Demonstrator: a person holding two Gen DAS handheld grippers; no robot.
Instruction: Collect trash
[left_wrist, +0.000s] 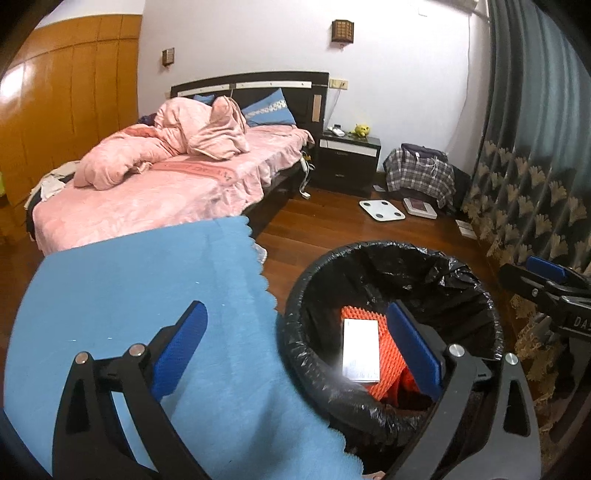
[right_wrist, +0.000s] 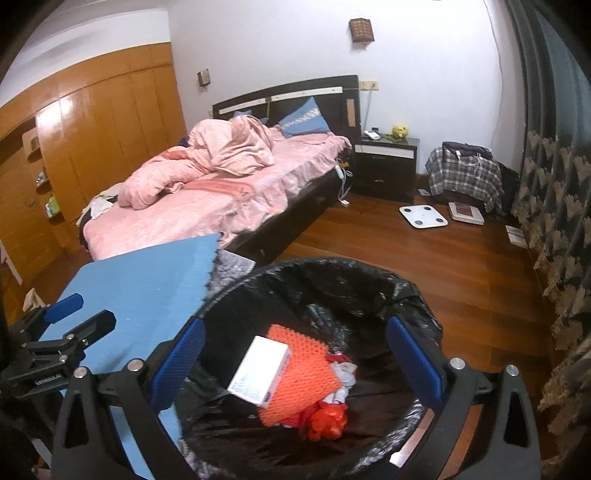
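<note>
Trash sits low in the round bin lined with a black plastic bag (right_wrist: 369, 280), at the lower centre of the right wrist view: a white rectangular cardboard box (right_wrist: 258, 373) lies on an orange ridged foam sheet (right_wrist: 306, 373), with red crumpled plastic (right_wrist: 325, 421) below it. At lower left, the blue scallop-edged cloth mat (right_wrist: 147, 291) lies beside the bin's rim and shows no litter. The left gripper (left_wrist: 295, 354) is spread wide and holds nothing, one pad over the mat, the other over the bin mouth. The right gripper (right_wrist: 295, 362) hovers over the bin, likewise wide apart and empty, straddling the box. The drop looks finished; the sensible next move is to lift both grippers straight up, clear of the loose liner, before searching the wooden floor (right_wrist: 424, 251) at the right for further litter.
</note>
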